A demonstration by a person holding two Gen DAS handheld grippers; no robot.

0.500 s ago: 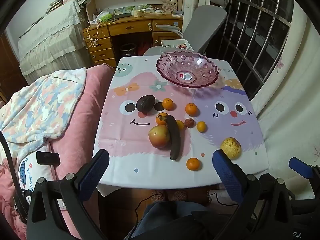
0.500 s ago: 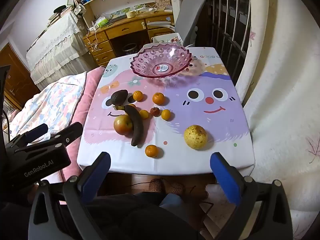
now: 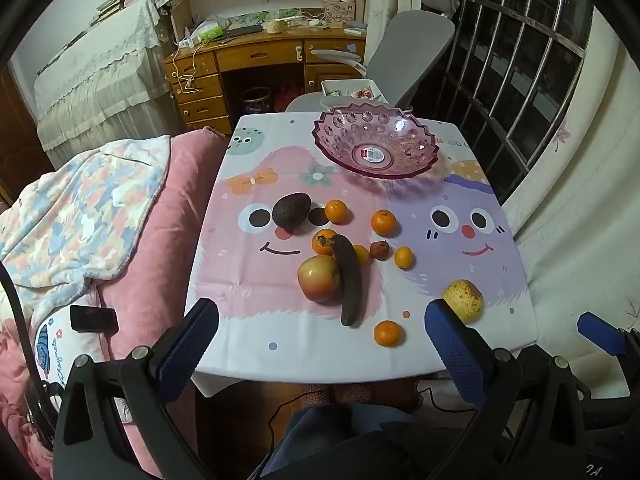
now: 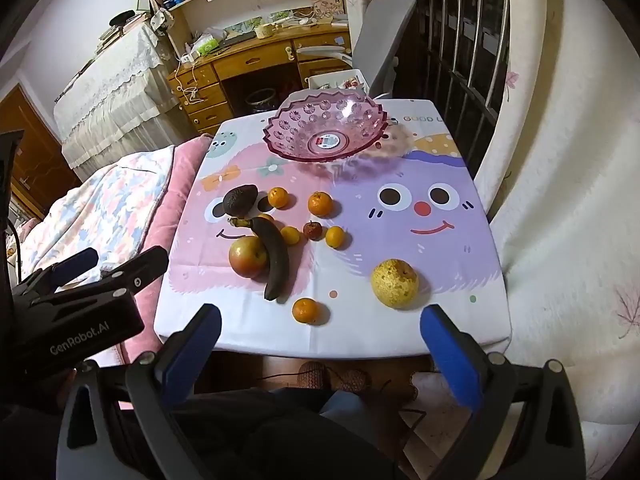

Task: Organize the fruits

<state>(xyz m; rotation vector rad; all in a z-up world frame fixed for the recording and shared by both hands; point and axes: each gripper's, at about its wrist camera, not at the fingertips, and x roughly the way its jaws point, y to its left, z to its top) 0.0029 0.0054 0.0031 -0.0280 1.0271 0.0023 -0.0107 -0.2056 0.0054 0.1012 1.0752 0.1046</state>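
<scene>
An empty pink glass bowl (image 3: 374, 146) (image 4: 325, 130) stands at the table's far side. Loose fruit lies nearer: an avocado (image 3: 291, 209), an apple (image 3: 319, 278), a dark banana (image 3: 349, 280), several small oranges (image 3: 386, 333), a small red fruit (image 3: 379, 249) and a yellow pear (image 3: 463, 300) (image 4: 394, 283). My left gripper (image 3: 322, 320) is open and empty above the table's near edge. My right gripper (image 4: 320, 328) is open and empty, also at the near edge, with the pear just beyond its right finger.
The table wears a pink and purple cartoon cloth (image 3: 460, 264). A pink blanket and bed (image 3: 88, 216) lie to the left, a white curtain (image 4: 560, 200) to the right. A grey chair (image 3: 404, 52) and a wooden desk (image 3: 260, 60) stand behind the table.
Both grippers have shifted slightly toward the table; the fruit appears a little closer. Nothing has been taken hold of.
</scene>
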